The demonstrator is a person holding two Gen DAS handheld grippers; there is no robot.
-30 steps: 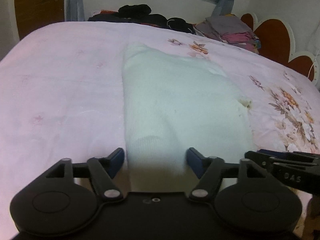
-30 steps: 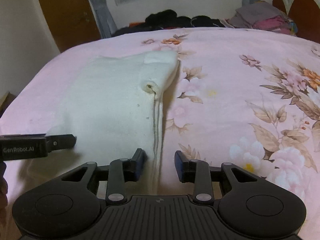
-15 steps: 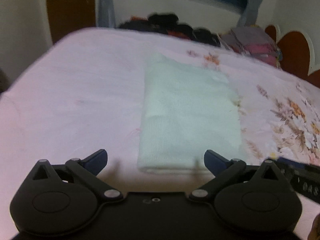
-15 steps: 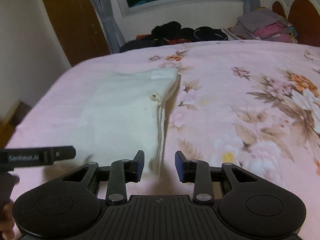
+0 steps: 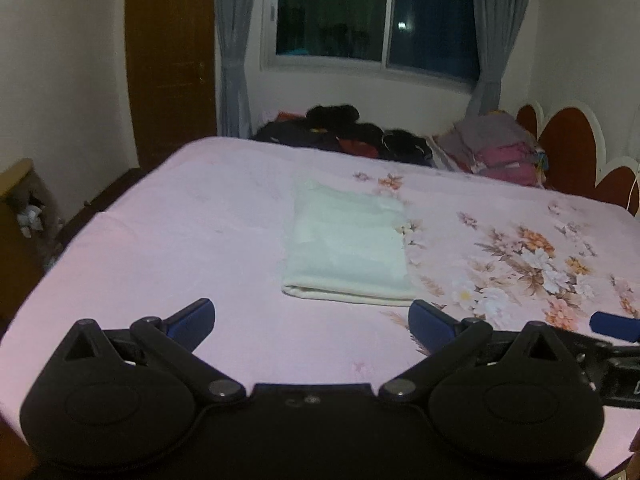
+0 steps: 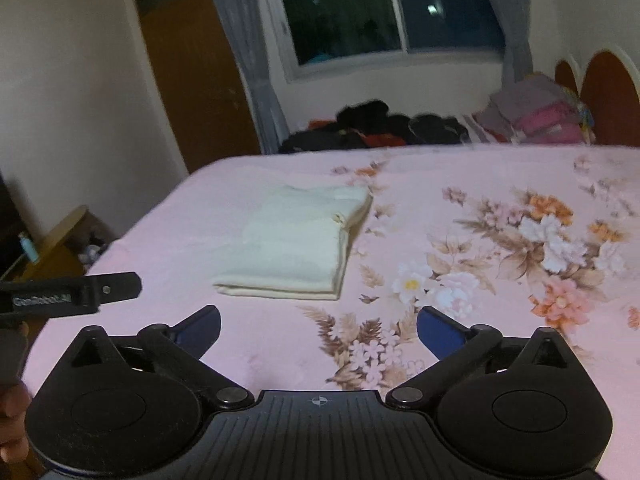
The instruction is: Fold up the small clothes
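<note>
Cream-white folded garment lies flat in a neat rectangle on the pink floral bedsheet, at twelve o'clock from the left claw and at about eleven o'clock from the right claw. Both claws stand wide apart, empty, clear of the cloth and above the sheet. Dark clothes and a folded stack sit at the bed's far edge, under the window.
</note>
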